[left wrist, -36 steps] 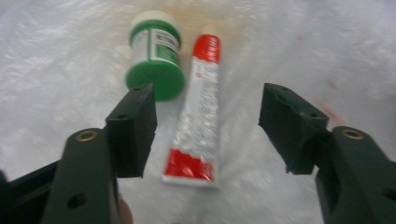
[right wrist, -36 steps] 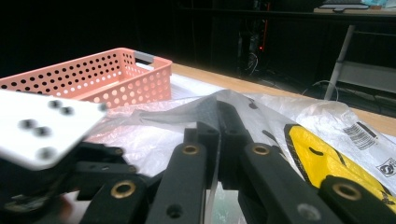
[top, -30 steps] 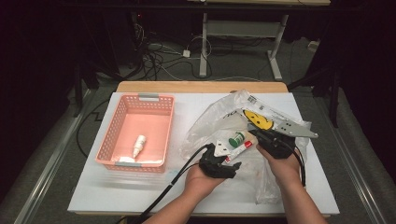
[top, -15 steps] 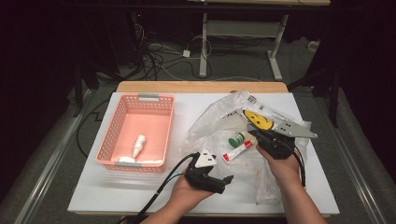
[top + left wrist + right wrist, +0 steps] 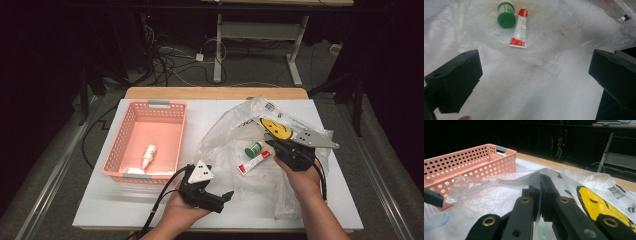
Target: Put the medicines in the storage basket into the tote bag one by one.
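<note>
A translucent plastic bag (image 5: 235, 132) with a yellow smiley print lies on the white table (image 5: 100, 205). My right gripper (image 5: 274, 145) is shut on its upper edge and holds the mouth of the bag up; the pinch shows in the right gripper view (image 5: 540, 182). Inside the bag lie a green-capped bottle (image 5: 253, 148) and a red-and-white tube (image 5: 255, 161). In the left gripper view the bottle (image 5: 506, 15) and the tube (image 5: 519, 30) lie ahead on the plastic. My left gripper (image 5: 223, 200) hovers near the table's front edge, open (image 5: 534, 65), nothing between its fingers.
A pink perforated basket (image 5: 120, 150) stands at the left, holding a small white bottle (image 5: 148, 155) and another white item (image 5: 134, 171) at its near end. In the right gripper view the basket (image 5: 461, 162) lies to the left. Cables and desk legs lie on the floor beyond the table.
My left gripper has drawn back from the bag's mouth toward the front edge of the table. The right gripper has kept its hold on the bag, and the bottle and tube have not moved.
</note>
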